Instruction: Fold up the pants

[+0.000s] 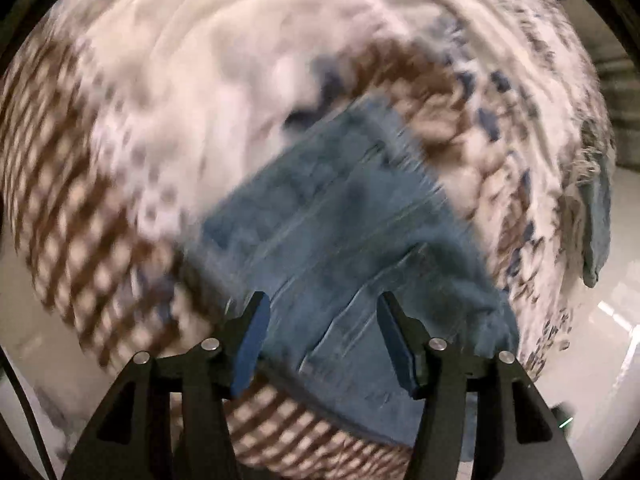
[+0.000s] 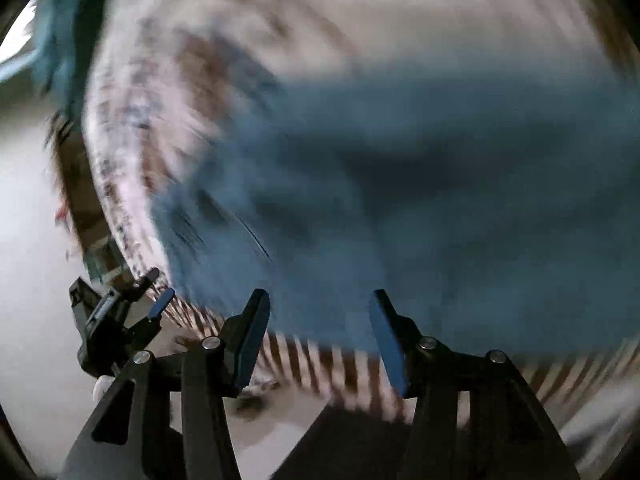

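Blue denim pants [image 1: 320, 216] lie folded on a white, brown and blue patterned blanket [image 1: 180, 100]. My left gripper [image 1: 320, 308] is open and empty, with its fingers just above the near end of the pants. In the right wrist view the pants [image 2: 420, 200] fill the middle, blurred by motion. My right gripper [image 2: 318, 306] is open and empty over their near edge. The left gripper [image 2: 152, 292] also shows at the left of the right wrist view, open beside the blanket's edge.
The blanket's [image 2: 320, 24] striped edge [image 2: 320, 364] hangs near both grippers. Pale floor [image 1: 592, 360] shows at the right of the left view. Another blue cloth [image 1: 598, 216] hangs at the blanket's right edge and shows in the right view [image 2: 68, 20].
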The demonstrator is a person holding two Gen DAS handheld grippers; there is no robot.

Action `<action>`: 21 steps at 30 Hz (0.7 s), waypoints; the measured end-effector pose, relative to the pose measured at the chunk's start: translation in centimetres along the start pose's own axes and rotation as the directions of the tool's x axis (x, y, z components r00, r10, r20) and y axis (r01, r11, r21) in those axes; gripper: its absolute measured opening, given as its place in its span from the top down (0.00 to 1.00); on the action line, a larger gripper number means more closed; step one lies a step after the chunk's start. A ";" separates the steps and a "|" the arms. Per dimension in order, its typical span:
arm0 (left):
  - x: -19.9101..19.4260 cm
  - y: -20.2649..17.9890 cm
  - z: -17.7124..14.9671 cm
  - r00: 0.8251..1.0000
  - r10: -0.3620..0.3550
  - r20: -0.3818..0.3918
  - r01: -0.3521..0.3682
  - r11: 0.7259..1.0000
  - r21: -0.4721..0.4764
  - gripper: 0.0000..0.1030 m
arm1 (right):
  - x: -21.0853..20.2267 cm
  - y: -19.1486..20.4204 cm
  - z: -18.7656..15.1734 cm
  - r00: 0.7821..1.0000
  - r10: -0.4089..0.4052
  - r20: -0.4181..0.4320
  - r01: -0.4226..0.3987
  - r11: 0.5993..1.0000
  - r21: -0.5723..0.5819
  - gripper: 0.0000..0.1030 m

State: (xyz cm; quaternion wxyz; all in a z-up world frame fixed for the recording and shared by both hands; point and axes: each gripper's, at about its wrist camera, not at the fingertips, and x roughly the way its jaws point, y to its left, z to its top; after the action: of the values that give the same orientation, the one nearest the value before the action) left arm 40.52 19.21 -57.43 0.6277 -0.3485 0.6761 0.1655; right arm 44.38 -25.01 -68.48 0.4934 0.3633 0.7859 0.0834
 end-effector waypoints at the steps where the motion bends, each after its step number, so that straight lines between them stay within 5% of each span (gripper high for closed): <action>1: 0.7 0.8 -0.7 1.000 0.008 -0.023 -0.009 0.999 -0.035 0.48 | 1.1 -1.6 -1.4 0.999 0.033 -0.020 -0.031 0.996 0.078 0.47; 5: 2.3 2.0 -2.0 0.999 0.026 -0.042 -0.030 0.995 -0.090 0.48 | 3.6 -7.4 -4.4 0.987 0.153 0.044 -0.159 0.922 0.352 0.47; 7: 3.1 2.0 -2.3 0.997 0.055 -0.046 -0.059 0.995 -0.076 0.48 | 3.9 -8.6 -4.6 0.979 0.171 0.109 -0.201 0.895 0.398 0.49; 9: 4.0 1.7 -2.4 0.995 0.091 -0.040 -0.093 0.994 -0.051 0.48 | 4.3 -9.5 -4.0 0.975 0.151 0.162 -0.207 0.884 0.420 0.59; 10: 4.4 1.5 -2.3 0.993 0.116 -0.032 -0.117 0.993 -0.033 0.49 | 4.5 -9.6 -3.7 0.980 0.128 0.155 -0.183 0.886 0.426 0.73; 13: 4.8 0.8 -2.4 0.986 0.167 0.015 -0.167 0.986 -0.001 0.66 | 4.9 -9.7 -3.7 0.984 0.092 0.150 -0.151 0.877 0.456 0.99; 15: 4.1 0.5 -2.9 0.982 0.181 0.047 -0.182 0.983 0.023 0.74 | 4.6 -9.2 -4.2 0.987 0.044 0.154 -0.108 0.893 0.437 0.99; 21: 3.3 0.7 -3.6 0.978 0.201 0.060 -0.206 0.973 0.105 0.80 | 4.3 -8.3 -5.5 0.989 0.079 0.128 -0.126 0.895 0.427 0.91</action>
State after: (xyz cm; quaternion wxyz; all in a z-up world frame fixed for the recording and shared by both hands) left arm 37.53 16.44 -60.17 0.6420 -0.2378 0.7010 0.1996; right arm 34.65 -26.92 -72.82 0.4367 0.5088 0.7368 -0.0873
